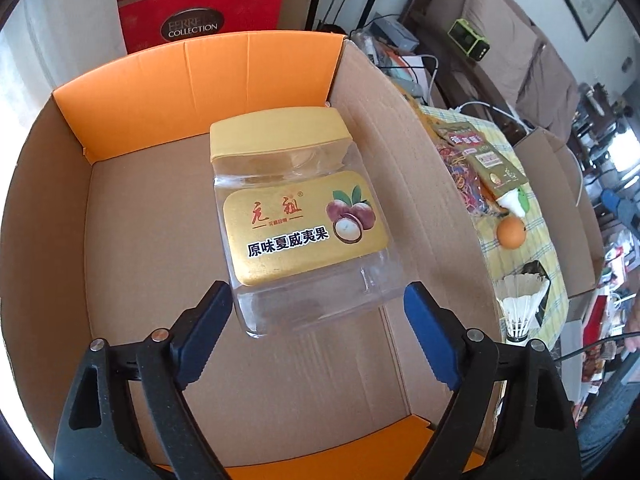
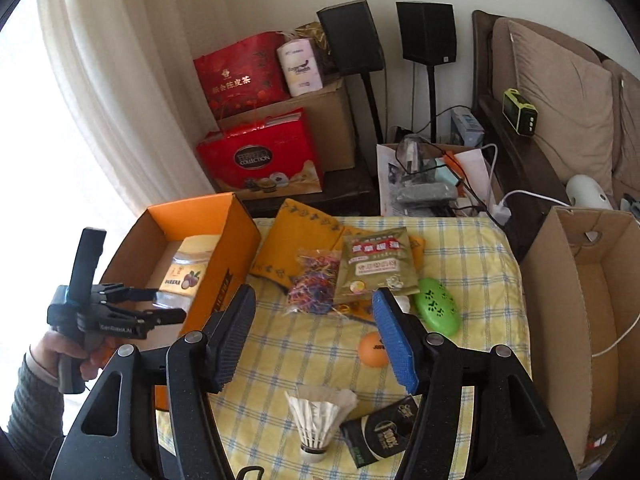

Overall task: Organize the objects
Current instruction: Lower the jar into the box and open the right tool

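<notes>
- Two grippers, left gripper and right gripper, are holding jaws apart.
- Nut jar is lying inside the cardboard box.
- Shuttlecock is standing near the right gripper.

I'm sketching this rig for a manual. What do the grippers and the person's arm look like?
Both grippers have black linkage arms with silver pivot pins and ribbed blue pads. The left gripper carries small white lettering and a black pistol handle. The left hand is bare, with a dark ribbed sleeve.
</notes>
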`<act>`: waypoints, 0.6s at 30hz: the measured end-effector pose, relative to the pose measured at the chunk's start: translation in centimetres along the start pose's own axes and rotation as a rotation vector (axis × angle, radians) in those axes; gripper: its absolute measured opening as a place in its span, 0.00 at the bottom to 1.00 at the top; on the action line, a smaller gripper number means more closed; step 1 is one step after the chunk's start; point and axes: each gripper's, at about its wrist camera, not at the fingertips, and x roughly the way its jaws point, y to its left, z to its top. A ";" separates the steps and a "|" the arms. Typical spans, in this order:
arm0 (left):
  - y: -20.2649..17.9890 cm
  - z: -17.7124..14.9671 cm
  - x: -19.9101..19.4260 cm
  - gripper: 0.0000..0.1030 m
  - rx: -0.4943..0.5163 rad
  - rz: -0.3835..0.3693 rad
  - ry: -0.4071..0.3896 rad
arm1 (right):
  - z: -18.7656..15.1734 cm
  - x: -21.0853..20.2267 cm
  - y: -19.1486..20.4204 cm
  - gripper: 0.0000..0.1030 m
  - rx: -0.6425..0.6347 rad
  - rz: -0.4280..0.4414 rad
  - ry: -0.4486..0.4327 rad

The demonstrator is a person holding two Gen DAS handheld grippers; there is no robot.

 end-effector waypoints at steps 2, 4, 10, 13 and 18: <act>0.2 0.0 -0.1 0.83 -0.030 0.005 -0.001 | -0.8 -0.4 -0.7 0.61 0.005 -0.015 0.000; 0.1 -0.4 -0.5 0.84 -0.046 -0.012 -0.005 | -1.6 -0.9 -1.3 0.61 0.010 -0.031 -0.003; -1.9 -2.5 -4.5 0.84 -0.053 -0.057 -0.140 | -3.2 -1.8 -3.3 0.61 0.038 -0.075 -0.005; -5.0 -3.7 -6.7 0.84 0.008 -0.063 -0.210 | -3.7 -1.8 -4.3 0.61 0.044 -0.111 -0.004; -10.8 -5.2 -8.0 0.84 0.104 -0.136 -0.259 | -4.3 -1.7 -5.5 0.61 0.052 -0.173 -0.006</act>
